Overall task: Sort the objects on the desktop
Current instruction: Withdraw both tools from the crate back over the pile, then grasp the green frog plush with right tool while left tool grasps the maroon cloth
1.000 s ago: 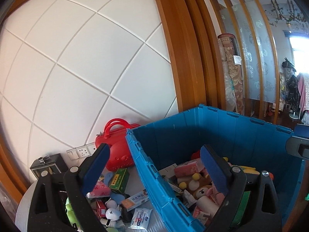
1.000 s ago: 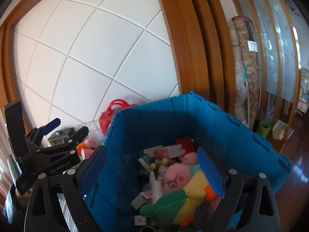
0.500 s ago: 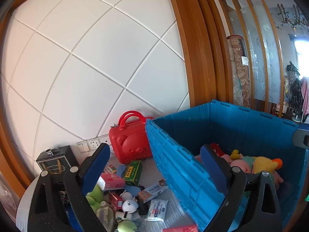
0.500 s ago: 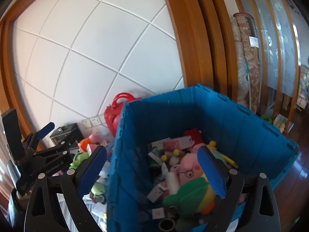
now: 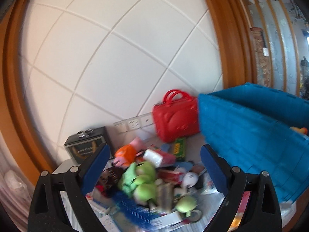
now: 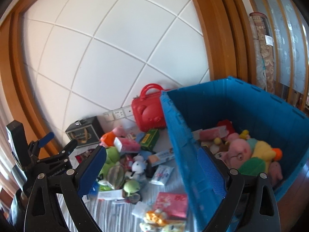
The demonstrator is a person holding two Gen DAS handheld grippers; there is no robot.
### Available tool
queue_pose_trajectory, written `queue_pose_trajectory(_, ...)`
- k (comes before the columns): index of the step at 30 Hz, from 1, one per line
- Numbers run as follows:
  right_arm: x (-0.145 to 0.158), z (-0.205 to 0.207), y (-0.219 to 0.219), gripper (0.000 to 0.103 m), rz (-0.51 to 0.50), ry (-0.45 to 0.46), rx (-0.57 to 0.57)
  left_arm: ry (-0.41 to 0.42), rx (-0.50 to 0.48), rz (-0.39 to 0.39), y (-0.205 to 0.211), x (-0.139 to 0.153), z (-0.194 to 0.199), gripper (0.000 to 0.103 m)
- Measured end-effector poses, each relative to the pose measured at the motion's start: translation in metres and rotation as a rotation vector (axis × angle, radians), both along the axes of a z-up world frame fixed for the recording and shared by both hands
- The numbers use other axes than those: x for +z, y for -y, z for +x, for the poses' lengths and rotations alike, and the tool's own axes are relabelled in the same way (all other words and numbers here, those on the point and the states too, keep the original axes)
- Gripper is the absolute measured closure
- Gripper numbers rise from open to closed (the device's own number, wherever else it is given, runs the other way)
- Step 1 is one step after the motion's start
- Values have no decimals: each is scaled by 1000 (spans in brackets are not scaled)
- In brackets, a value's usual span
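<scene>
My left gripper (image 5: 154, 166) and right gripper (image 6: 151, 167) both have their jaws wide, holding nothing. The toy pile (image 6: 123, 162) lies on the worktop (image 6: 115, 216), beside the blue crate (image 6: 195, 154).

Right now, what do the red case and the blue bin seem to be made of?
The red case looks like hard, glossy moulded plastic: it shines and has an embossed bear face. The blue bin seems rigid, matte plastic, with ribbed walls.

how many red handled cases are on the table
1. The red case stands at the back against the wall, beside the blue bin. Others could lie hidden under the toy pile.
</scene>
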State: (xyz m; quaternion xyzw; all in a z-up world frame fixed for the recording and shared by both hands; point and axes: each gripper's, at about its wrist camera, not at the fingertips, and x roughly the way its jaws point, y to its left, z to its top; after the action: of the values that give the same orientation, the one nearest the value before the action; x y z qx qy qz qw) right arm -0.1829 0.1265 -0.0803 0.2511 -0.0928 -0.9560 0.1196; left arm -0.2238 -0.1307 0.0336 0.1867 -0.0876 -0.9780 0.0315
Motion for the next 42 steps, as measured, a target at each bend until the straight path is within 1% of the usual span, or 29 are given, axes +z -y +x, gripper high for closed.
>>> queue_pose_trajectory(3,-14,-3,22,6,7,32,21,30,50,-9,37,-16,1,7)
queue_pose_trajectory(8,-36,-19,51,6,35,92,62,57,93,-32,94,-46,4,7)
queue_pose_trajectory(11,-46,-33,62,6,51,118,92,114,138,-37,127,-70,7,7)
queue_pose_trajectory(14,-58,-52,74,6,42,145,117,163,169,-34,146,-87,11,7)
queue_pose_trajectory(19,-84,-89,120,6,70,205,240,209,243,38,175,-108,9,7)
queue_pose_trajectory(22,-102,-115,156,6,82,242,332,216,266,46,185,-115,2,7)
queue_pose_trajectory(25,-129,-144,199,6,131,282,428,224,273,45,192,-122,-8,7)
queue_pose_trajectory(26,-140,-158,215,6,144,308,459,229,276,46,194,-125,-12,7)
queue_pose_trajectory(28,-159,-178,236,6,160,344,512,249,278,63,200,-134,-19,7)
queue_pose_trajectory(31,-199,-206,269,6,242,426,610,278,273,93,206,-145,-26,7)
queue_pose_trajectory(32,-217,-213,279,6,277,453,644,288,270,96,207,-150,-28,7)
queue_pose_trajectory(33,-228,-217,285,6,299,464,663,296,271,93,208,-153,-30,7)
queue_pose_trajectory(35,-250,-224,296,9,368,476,688,312,272,91,209,-160,-34,7)
queue_pose_trajectory(36,-258,-228,301,9,373,472,707,318,269,95,210,-162,-35,7)
queue_pose_trajectory(39,-275,-240,310,15,317,488,741,340,263,101,211,-171,-44,7)
queue_pose_trajectory(40,-281,-241,314,27,318,494,750,350,259,106,211,-174,-47,7)
queue_pose_trajectory(41,-286,-240,318,36,319,497,766,358,257,111,210,-176,-49,7)
queue_pose_trajectory(42,-285,-236,319,41,315,494,760,369,256,112,209,-181,-52,7)
